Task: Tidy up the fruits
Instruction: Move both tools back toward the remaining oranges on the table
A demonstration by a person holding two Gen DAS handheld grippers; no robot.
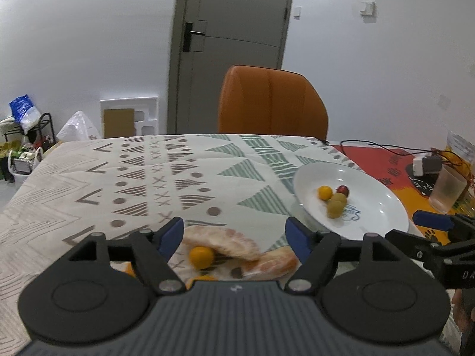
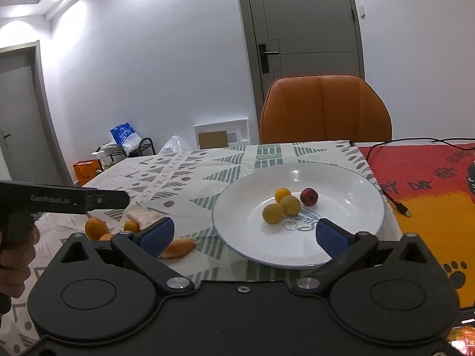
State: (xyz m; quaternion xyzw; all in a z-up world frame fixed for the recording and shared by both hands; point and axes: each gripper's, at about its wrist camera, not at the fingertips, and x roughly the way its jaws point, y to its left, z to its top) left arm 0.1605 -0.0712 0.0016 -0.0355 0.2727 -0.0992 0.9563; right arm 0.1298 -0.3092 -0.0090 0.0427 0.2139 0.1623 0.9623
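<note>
A white plate (image 2: 350, 178) on the patterned tablecloth holds a small orange fruit (image 2: 282, 194), two yellow-green fruits (image 2: 273, 213) and a red fruit (image 2: 309, 196). The plate also shows in the left wrist view (image 1: 380, 204). My left gripper (image 1: 234, 238) is open over a small orange fruit (image 1: 202, 256) and pomelo segments (image 1: 219, 238) lying on the cloth. My right gripper (image 2: 245, 237) is open and empty, just short of the plate's near rim. More orange fruits (image 2: 95, 227) and a peeled segment (image 2: 179, 247) lie left of the plate.
An orange chair (image 2: 325, 109) stands behind the table. A red and orange mat (image 2: 430, 178) with a black cable (image 2: 397, 204) lies to the right. A frosted cup (image 1: 448, 190) and a charger (image 1: 424, 164) sit at the far right.
</note>
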